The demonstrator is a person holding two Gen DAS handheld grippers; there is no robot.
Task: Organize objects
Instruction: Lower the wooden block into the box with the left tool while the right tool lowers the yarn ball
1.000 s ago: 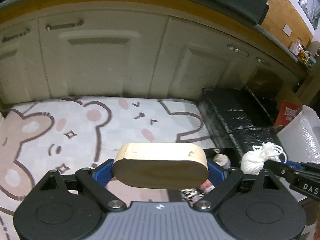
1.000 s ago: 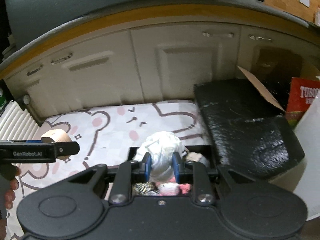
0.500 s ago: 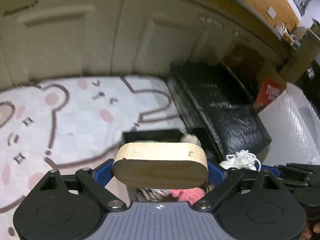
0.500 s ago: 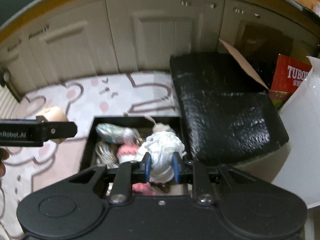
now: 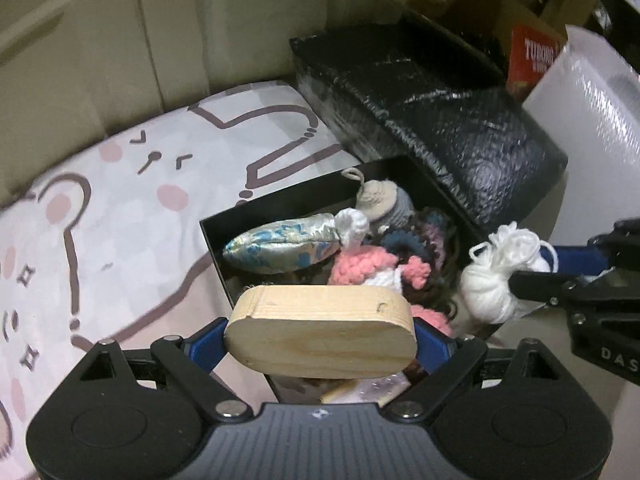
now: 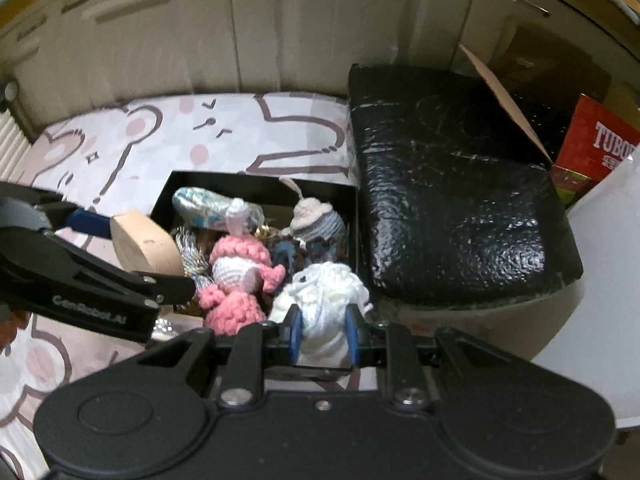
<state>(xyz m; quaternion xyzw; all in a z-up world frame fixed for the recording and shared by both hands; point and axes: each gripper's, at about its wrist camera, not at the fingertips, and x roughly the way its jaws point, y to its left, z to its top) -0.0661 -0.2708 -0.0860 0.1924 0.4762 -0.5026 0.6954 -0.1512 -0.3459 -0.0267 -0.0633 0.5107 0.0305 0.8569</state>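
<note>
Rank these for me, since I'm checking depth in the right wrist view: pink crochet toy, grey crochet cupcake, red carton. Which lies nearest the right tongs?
1. Pink crochet toy, just left of the right tongs, in the black box.
2. Grey crochet cupcake, further back in the box.
3. Red carton, far right, behind the black pad.

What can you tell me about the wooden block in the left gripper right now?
The wooden block is a pale, unfinished oval slab with rounded ends, visible grain and a small notch near its right end. The left gripper is shut on it, blue pads pressing its two ends, holding it roughly level with one flat face toward the camera. It hangs over the near left edge of the open black box, touching nothing else that shows.
</note>
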